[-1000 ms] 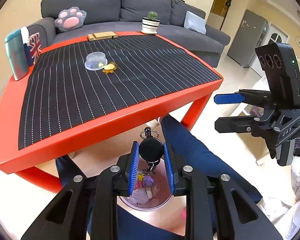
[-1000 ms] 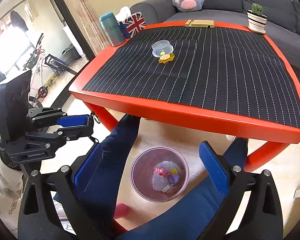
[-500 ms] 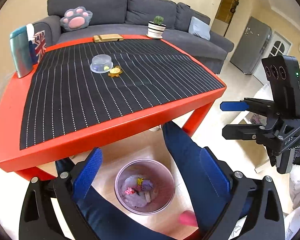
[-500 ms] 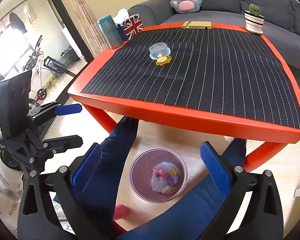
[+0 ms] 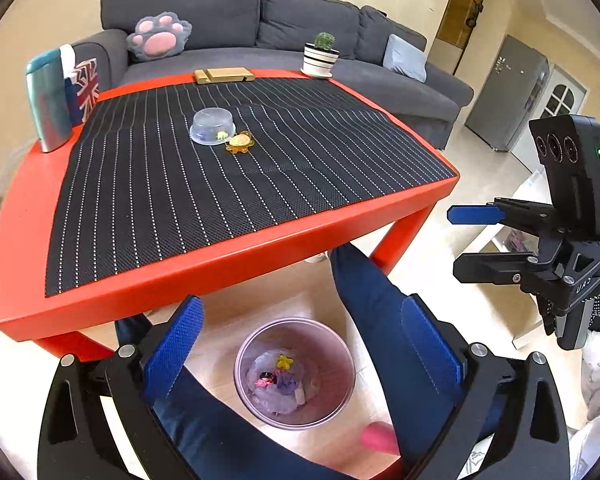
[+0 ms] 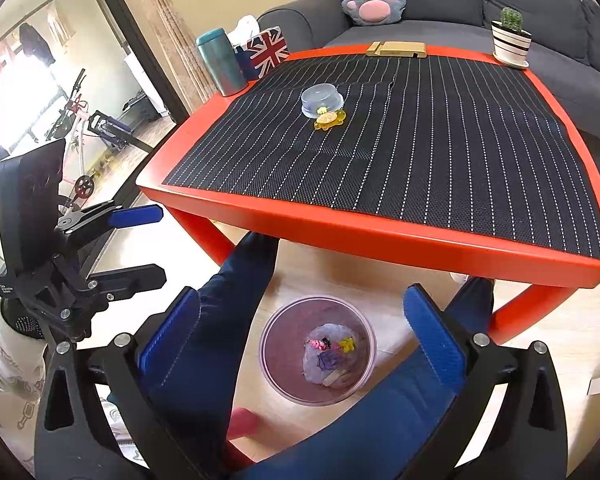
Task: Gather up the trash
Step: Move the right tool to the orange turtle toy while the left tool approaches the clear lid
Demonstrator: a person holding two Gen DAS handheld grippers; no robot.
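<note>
trash (image 5: 281, 380) lies in the bin (image 5: 244, 360) (both grippers' fingers spread).

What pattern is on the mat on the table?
Black mat with thin white dotted stripes; right wrist view.

A round translucent bin (image 5: 296, 372) stands upright on the floor, holding colourful scraps (image 5: 278, 376).

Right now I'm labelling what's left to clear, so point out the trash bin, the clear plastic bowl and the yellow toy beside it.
trash bin (image 5: 342, 380), left wrist view, on its inner right wall.
clear plastic bowl (image 5: 212, 125), left wrist view, on its upturned base.
yellow toy (image 6: 329, 119), right wrist view, on its middle.
</note>
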